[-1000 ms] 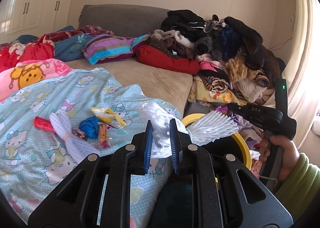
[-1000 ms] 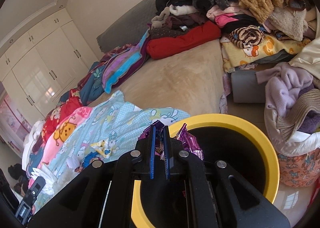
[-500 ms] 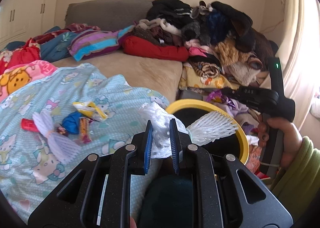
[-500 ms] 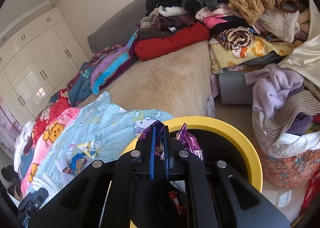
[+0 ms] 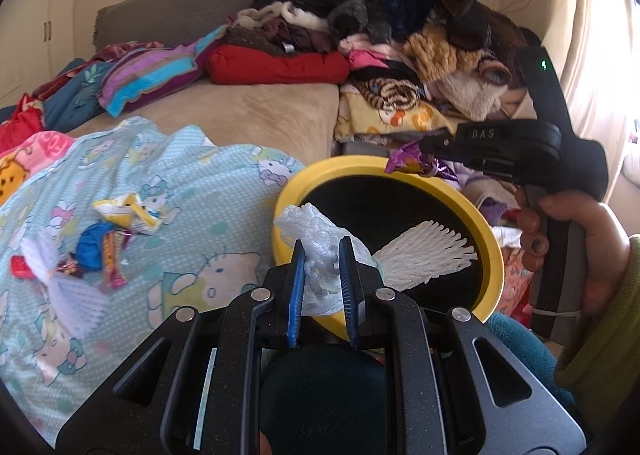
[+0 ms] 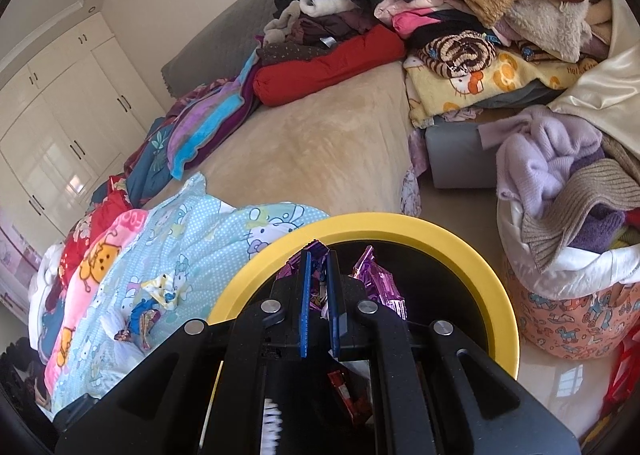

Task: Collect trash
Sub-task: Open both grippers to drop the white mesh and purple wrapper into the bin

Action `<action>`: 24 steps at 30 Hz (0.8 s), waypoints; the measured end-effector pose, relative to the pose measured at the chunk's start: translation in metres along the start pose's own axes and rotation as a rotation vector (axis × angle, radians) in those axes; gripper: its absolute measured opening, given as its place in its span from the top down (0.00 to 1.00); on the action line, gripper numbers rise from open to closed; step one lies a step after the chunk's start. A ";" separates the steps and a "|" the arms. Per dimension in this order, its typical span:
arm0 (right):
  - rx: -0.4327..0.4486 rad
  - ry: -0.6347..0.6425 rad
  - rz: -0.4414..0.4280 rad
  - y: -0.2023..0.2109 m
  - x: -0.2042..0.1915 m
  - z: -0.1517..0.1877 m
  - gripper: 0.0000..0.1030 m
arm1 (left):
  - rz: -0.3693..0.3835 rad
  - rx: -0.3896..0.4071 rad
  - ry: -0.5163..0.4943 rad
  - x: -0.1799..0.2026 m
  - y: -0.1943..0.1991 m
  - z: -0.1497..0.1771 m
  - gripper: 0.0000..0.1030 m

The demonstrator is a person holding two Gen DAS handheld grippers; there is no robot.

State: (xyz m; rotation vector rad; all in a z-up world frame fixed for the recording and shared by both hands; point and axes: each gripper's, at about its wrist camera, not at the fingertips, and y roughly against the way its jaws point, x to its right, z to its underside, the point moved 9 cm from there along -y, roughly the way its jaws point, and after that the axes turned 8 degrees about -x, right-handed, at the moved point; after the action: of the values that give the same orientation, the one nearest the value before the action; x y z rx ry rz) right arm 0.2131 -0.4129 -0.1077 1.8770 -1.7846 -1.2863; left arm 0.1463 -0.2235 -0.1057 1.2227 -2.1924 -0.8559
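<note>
We have both loads at the yellow bin [image 5: 494,255]: left tongs [image 5: 323,255] clamp white foam netting [image 5: 424,251] trailing to 3 o'clock over its mouth, right tongs [image 6: 318,283] pinch purple wrapper [image 6: 380,283] above it.

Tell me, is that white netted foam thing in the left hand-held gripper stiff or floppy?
Probably floppy: the white foam net bunches up between the left hand-held gripper fingers, and its free end fans out sideways over the yellow bin. Likely very light, since a narrow pinch holds it.
</note>
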 end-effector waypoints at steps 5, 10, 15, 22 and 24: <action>-0.017 -0.020 -0.007 -0.005 0.006 0.001 0.91 | 0.021 -0.044 0.002 0.006 -0.018 0.000 0.84; -0.034 -0.031 0.001 -0.010 0.010 0.005 0.67 | 0.008 -0.010 0.065 -0.006 -0.013 -0.003 0.39; -0.042 -0.018 0.003 -0.013 0.001 0.008 0.64 | -0.030 0.032 0.123 -0.027 0.000 -0.006 0.19; -0.045 0.016 -0.020 -0.014 -0.023 0.013 0.56 | -0.104 0.088 0.182 -0.059 0.021 -0.005 0.14; -0.044 0.041 -0.032 -0.014 -0.035 0.016 0.55 | -0.120 0.102 0.198 -0.067 0.027 -0.005 0.14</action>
State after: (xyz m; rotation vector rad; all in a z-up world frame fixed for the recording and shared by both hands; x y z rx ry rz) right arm 0.2160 -0.3721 -0.1117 1.9013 -1.6995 -1.2782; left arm 0.1666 -0.1555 -0.0903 1.4355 -2.0424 -0.6440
